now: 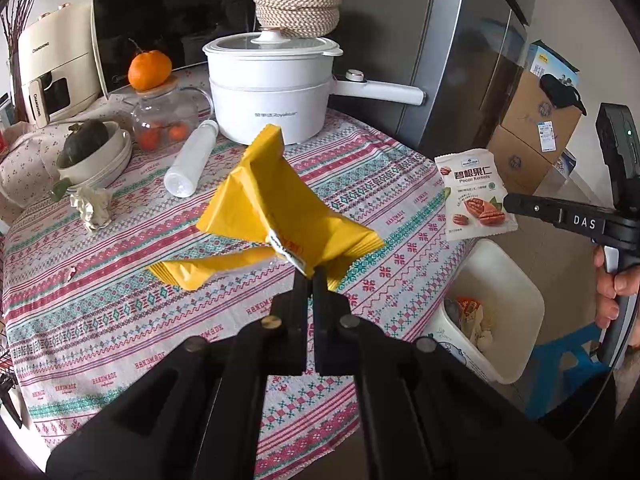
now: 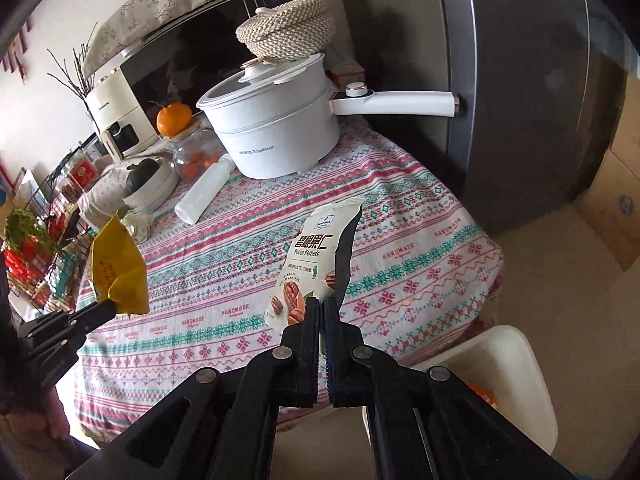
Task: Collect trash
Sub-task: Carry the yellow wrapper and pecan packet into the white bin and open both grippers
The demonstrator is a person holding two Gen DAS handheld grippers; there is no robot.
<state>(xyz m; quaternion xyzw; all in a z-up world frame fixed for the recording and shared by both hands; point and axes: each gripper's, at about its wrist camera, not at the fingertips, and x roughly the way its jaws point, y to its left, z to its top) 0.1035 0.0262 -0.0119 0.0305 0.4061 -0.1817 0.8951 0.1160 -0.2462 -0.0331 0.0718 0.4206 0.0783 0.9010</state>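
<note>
The white trash bin (image 1: 492,308) stands below the right fingers, beside the surface (image 1: 120,320), ready for drops. The left gripper (image 1: 311,280) pinches the yellow wrapper (image 1: 272,200) aloft; the right gripper (image 2: 322,304) clamps the pecan kernels packet (image 2: 312,264) above the surface's edge.

Home kitchen: microwave (image 1: 172,16), fridge (image 1: 460,40), electric pot (image 1: 272,88) on table.
</note>
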